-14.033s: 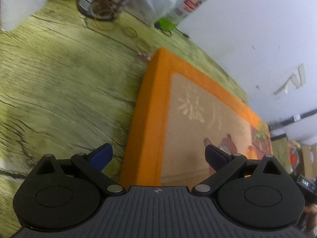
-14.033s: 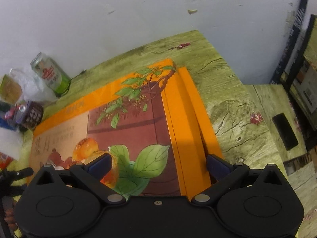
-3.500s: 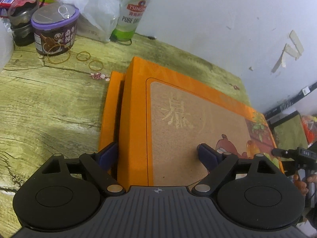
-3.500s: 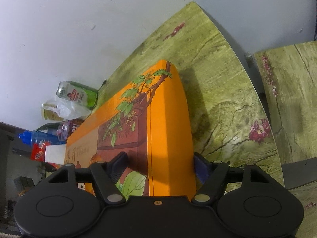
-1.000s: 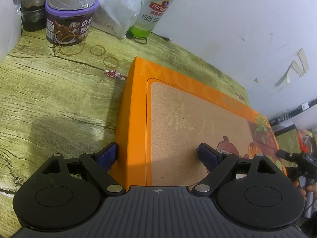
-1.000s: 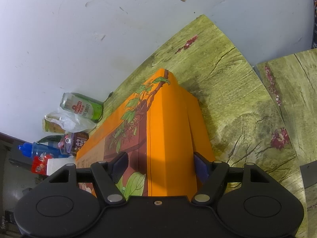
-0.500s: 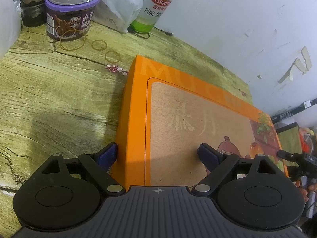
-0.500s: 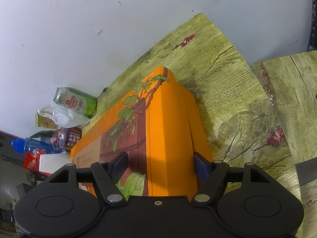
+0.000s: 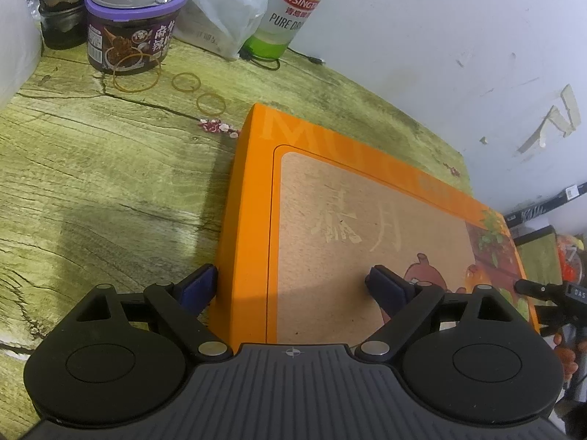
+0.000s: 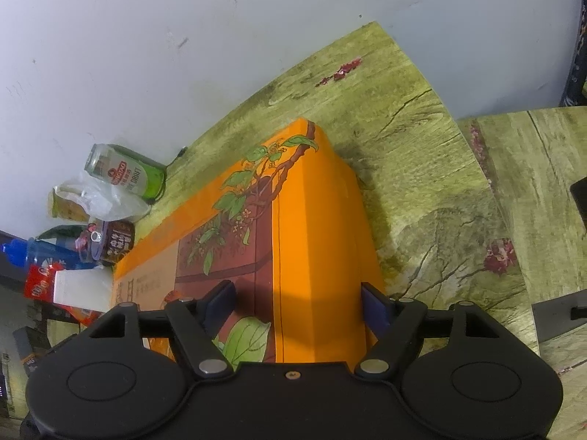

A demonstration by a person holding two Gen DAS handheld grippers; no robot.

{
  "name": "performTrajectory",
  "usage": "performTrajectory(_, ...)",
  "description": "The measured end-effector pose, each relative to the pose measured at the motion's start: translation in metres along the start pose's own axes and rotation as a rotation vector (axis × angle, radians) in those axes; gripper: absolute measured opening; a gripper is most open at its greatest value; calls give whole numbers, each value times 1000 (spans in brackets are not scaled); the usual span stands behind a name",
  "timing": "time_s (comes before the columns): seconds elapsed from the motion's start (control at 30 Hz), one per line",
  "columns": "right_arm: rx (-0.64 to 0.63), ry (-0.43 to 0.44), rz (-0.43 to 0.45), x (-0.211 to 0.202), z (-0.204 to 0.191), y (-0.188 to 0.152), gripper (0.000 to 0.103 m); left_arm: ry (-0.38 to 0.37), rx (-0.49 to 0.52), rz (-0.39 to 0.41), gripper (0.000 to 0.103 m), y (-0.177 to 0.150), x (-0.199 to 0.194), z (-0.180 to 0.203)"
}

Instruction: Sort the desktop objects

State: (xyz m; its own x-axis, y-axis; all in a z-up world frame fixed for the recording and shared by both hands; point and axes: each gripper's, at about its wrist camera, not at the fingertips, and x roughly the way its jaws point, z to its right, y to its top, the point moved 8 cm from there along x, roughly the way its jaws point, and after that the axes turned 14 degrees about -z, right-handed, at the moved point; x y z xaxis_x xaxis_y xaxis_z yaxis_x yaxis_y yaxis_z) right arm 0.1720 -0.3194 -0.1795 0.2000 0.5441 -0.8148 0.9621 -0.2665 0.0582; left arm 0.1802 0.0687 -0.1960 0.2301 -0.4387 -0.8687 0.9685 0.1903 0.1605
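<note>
A large orange gift box lid [image 9: 367, 201] with a tan panel and fruit print lies flat on the green wood-grain table [image 9: 91, 183]. My left gripper [image 9: 291, 286] is shut on the lid's left edge: one finger [image 9: 198, 286] presses the side wall and the other rests over the top face. My right gripper [image 10: 297, 304] is shut on the opposite end of the lid [image 10: 315, 220], straddling the corner between top and side. A narrow strip of the orange base [image 10: 361, 220] shows below the lid on the right.
Near the back wall stand a purple-lidded can [image 9: 132, 33], a plastic bag [image 9: 220, 3] and a green beer can [image 9: 290, 7]. Rubber bands [image 9: 187, 82] lie close to the lid's far corner. A white container [image 9: 14, 36] is at the left, and a second table [image 10: 532, 183] at the right.
The orange strip of base beside the lid's left edge 3.5 s ago is now covered. In the last second both grippers kept their hold and the cans came slightly closer.
</note>
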Motion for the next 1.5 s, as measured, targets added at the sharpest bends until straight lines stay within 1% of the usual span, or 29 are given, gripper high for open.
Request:
performTrajectory(0.27,-17,-47,-19,4,-1,-2,74,48,25,-17,90,-2,5,1)
performTrajectory(0.47,-7,-66,-16,4,4,-2,74,52,19,-20,90,-3,5,-1)
performTrajectory(0.57,-1,-63,-5,1,7,-2,76,52,20,-20,91,-4,4,-1)
performTrajectory(0.67,-1,-67,6,-3,9,-1,76,46,14,-12,92,-4,1,-1)
performTrajectory(0.8,8,-69,22,-7,11,0,76,56,12,5,92,-2,-5,0)
performTrajectory(0.9,-2,-104,44,-12,7,4,76,64,16,28,92,2,-12,2)
performTrajectory(1.03,-63,-228,67,-18,-9,12,76,91,34,45,92,9,-18,6)
performTrajectory(1.07,-74,-244,74,-19,-13,15,76,102,40,47,92,11,-18,8)
performTrajectory(1.3,-106,-308,107,-20,-30,28,76,168,74,58,92,26,-12,20)
performTrajectory(1.5,-150,-352,113,-15,-43,35,76,217,87,46,92,34,-2,26)
